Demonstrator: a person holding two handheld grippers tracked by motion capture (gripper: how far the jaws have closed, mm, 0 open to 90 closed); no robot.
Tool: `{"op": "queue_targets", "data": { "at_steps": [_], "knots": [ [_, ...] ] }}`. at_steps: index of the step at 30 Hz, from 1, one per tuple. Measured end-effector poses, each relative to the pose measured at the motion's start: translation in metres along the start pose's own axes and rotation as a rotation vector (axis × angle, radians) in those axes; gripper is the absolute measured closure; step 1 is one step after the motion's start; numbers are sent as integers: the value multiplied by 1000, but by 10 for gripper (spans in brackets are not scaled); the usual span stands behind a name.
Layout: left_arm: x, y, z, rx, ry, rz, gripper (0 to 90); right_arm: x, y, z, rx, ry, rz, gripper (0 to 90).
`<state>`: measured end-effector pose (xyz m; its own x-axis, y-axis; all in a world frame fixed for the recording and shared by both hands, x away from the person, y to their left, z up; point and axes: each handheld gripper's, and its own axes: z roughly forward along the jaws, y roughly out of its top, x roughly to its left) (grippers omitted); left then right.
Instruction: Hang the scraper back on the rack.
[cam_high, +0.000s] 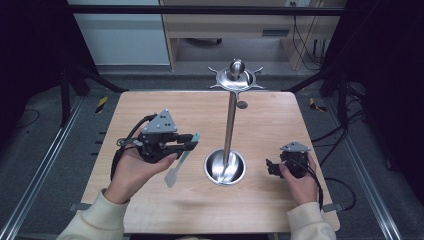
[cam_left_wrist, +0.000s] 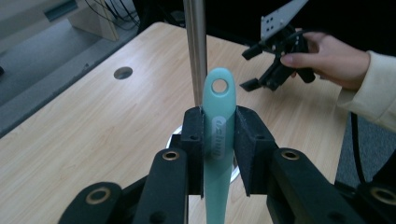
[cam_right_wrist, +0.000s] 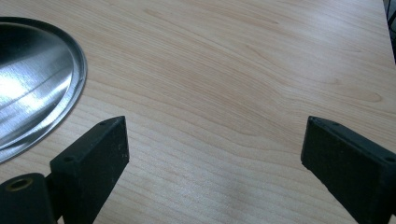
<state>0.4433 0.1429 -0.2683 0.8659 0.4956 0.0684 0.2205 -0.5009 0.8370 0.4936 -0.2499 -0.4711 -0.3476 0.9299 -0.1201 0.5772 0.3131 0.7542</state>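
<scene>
Teal plastic is sitting between my left gripper's (cam_left_wrist: 218, 154) jaws: they are pinching the handle of a small spatula (cam_left_wrist: 218, 140) from both sides, with the handle's holed end sticking out past the jaw tips and its lower part running back under them toward the camera. From the high view, my left gripper (cam_high: 192, 142) is holding the spatula (cam_high: 181, 161) above the counter (cam_high: 150, 107), the pale blade end hanging down below the jaws toward me. Just beyond the jaw tips, the steel pole (cam_left_wrist: 196, 46) of a metal stand is rising upright from its round dished base (cam_high: 225, 167), and a pronged steel crown (cam_high: 236, 77) is topping it. My right gripper (cam_right_wrist: 215, 140) is resting low over the bare wood with its jaws spread wide apart and nothing between them; the shiny rim of the base (cam_right_wrist: 37, 84) is lying off beyond the left jaw. In the high view that right gripper (cam_high: 272, 167) is sitting well apart from the left one, with the stand between them.
</scene>
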Motion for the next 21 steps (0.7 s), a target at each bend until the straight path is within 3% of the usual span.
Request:
{"op": "queue_targets", "data": {
  "at_steps": [2, 4, 10, 17, 21],
  "knots": [
    [1, 2, -2, -35, 10, 11, 742, 0, 0, 0, -3, 1, -4, 80],
    [1, 3, -4, -51, -2, -15, 741, 0, 0, 0, -4, 0, -4, 80],
    [1, 7, -7, -78, -1, -36, 741, 0, 0, 0, -3, 4, 8, 80],
    [0, 18, -13, -100, 37, -22, 741, -3, -1, 0, -18, 13, 17, 80],
    [0, 28, -16, -117, 81, 0, 742, -4, -1, -1, -27, 13, 25, 78]
  ]
}}
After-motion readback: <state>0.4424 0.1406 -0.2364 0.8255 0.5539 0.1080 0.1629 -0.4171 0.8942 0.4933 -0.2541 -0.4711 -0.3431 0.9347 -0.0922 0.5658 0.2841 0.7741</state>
